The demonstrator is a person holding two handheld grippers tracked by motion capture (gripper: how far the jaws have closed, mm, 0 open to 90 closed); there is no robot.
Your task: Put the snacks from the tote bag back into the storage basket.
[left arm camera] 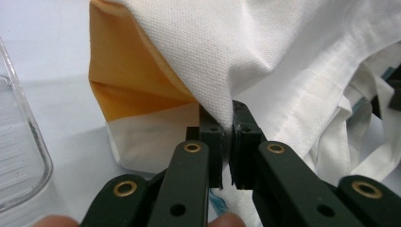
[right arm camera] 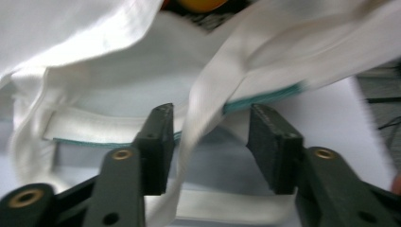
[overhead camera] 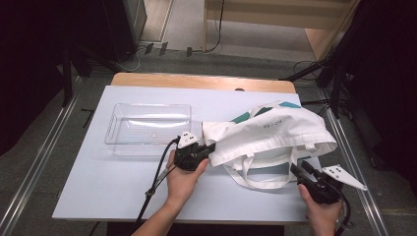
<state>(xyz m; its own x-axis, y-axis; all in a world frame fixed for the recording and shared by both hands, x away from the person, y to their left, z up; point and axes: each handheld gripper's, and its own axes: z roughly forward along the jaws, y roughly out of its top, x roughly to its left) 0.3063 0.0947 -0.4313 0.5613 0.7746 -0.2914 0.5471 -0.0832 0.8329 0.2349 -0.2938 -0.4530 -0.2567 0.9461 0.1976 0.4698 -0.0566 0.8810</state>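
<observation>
White tote bag [overhead camera: 269, 132] lies right of centre on the desk [overhead camera: 98, 187], handles [overhead camera: 255, 182] spilling toward the lower edge. Left gripper [overhead camera: 210, 149] at centre frame – fingers [left arm camera: 215, 142] pinched tight on the bag's left edge. Right gripper [overhead camera: 297, 169], lower right, fingers [right arm camera: 158, 142] part-open, a handle strap running loose betw. them. Clear plastic tray [overhead camera: 118, 118] sits upper left, just beside the bag.
</observation>
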